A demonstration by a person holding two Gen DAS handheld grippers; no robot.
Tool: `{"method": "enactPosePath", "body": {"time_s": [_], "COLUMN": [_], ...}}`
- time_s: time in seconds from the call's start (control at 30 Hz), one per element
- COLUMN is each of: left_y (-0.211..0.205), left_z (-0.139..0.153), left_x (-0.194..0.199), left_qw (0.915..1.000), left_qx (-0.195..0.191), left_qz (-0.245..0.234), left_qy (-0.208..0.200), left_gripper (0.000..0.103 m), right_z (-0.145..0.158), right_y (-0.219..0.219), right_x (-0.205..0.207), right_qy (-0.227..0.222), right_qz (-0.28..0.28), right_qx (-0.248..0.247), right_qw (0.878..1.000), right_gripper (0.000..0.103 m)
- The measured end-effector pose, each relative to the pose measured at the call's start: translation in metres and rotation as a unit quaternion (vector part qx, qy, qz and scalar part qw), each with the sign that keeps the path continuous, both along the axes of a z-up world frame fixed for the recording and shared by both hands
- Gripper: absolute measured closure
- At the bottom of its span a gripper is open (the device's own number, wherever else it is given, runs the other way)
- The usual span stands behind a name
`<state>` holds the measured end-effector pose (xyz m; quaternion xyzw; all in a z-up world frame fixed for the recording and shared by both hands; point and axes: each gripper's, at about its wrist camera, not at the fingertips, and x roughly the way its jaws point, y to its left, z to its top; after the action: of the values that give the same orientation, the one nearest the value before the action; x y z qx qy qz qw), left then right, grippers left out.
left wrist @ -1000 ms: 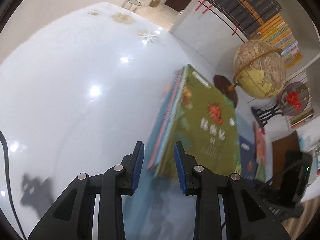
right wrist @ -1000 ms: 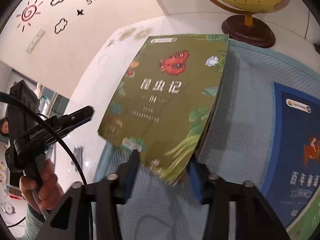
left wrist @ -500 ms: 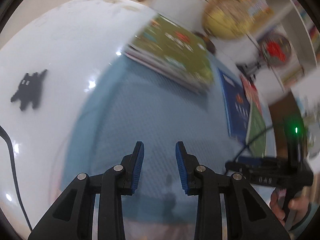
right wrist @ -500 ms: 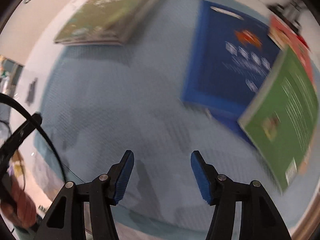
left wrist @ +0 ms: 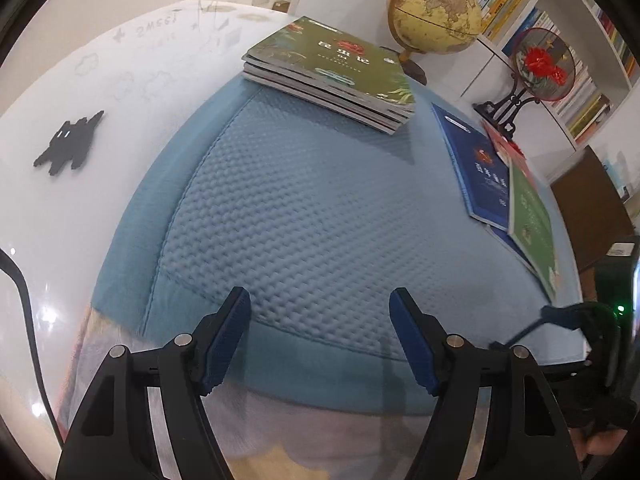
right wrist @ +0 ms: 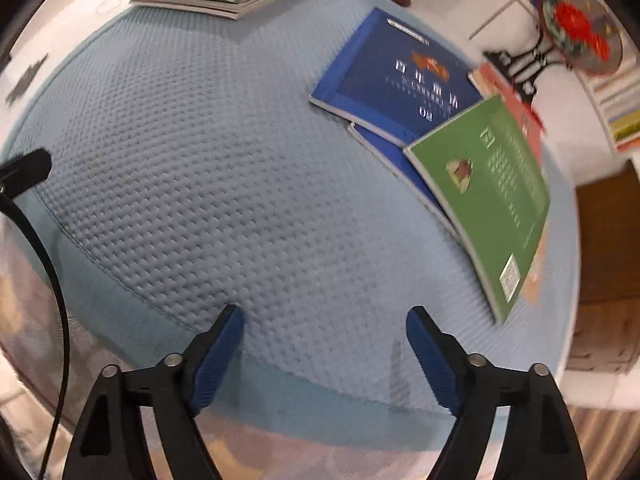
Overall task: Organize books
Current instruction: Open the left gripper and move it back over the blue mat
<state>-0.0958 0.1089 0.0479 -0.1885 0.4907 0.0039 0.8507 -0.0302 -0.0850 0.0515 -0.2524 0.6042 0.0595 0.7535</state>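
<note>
- Left wrist view: a stack of books with an olive-green cover lies flat at the far edge of the blue mat on the table.
- Blue book and green book overlap at the mat's right.
- Left gripper and right gripper: fingers opening wide, nothing between them.

Both wrist cameras look steeply down, close over the near edge of the blue mat. Both views share the far book stack and the blue book at right.
</note>
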Motion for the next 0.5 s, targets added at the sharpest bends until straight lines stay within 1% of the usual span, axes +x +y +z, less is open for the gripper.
{"method": "enactPosePath", "body": {"time_s": [0.03,0.07,0.1,0.17,0.27,0.37,0.4,0.43,0.5], "left_y": [0.001,0.001,0.002,0.000,-0.003,-0.009,-0.012,-0.016,-0.025], "left_z": [0.000,0.000,0.000,-0.001,0.000,0.008,0.013,0.018,0.029], "left_x": [0.002,0.003,0.004,0.006,0.008,0.012,0.014,0.015,0.018], "left_qw": [1.0000,0.9999,0.9999,0.9998,0.9997,0.9992,0.9987,0.9982,0.9967], "left_qx": [0.003,0.005,0.006,0.009,0.019,0.018,0.025,0.034,0.051], "left_qz": [0.000,0.001,0.001,-0.002,-0.014,-0.036,-0.043,-0.049,-0.062], "left_qy": [-0.006,-0.010,-0.013,-0.015,-0.011,-0.005,-0.006,-0.009,-0.013], "left_gripper": [0.033,0.033,0.033,0.033,0.033,0.033,0.033,0.033,0.033], "right_z": [0.000,-0.002,-0.003,-0.008,-0.015,-0.020,-0.021,-0.022,-0.020], "right_y": [-0.002,0.002,-0.003,-0.015,-0.032,-0.050,-0.056,-0.060,-0.065], "right_x": [0.001,0.004,0.007,0.011,0.018,0.019,0.019,0.018,0.018], "right_qy": [-0.002,0.000,0.003,0.018,0.042,0.071,0.079,0.084,0.090], "right_qz": [-0.005,-0.015,-0.028,-0.070,-0.119,-0.172,-0.185,-0.192,-0.182], "right_qx": [-0.005,-0.001,0.005,0.027,0.074,0.122,0.135,0.144,0.144], "right_qw": [1.000,1.000,1.000,0.997,0.989,0.975,0.970,0.967,0.968], "right_gripper": [0.014,0.010,0.006,0.001,0.000,0.000,0.000,0.000,0.000]}}
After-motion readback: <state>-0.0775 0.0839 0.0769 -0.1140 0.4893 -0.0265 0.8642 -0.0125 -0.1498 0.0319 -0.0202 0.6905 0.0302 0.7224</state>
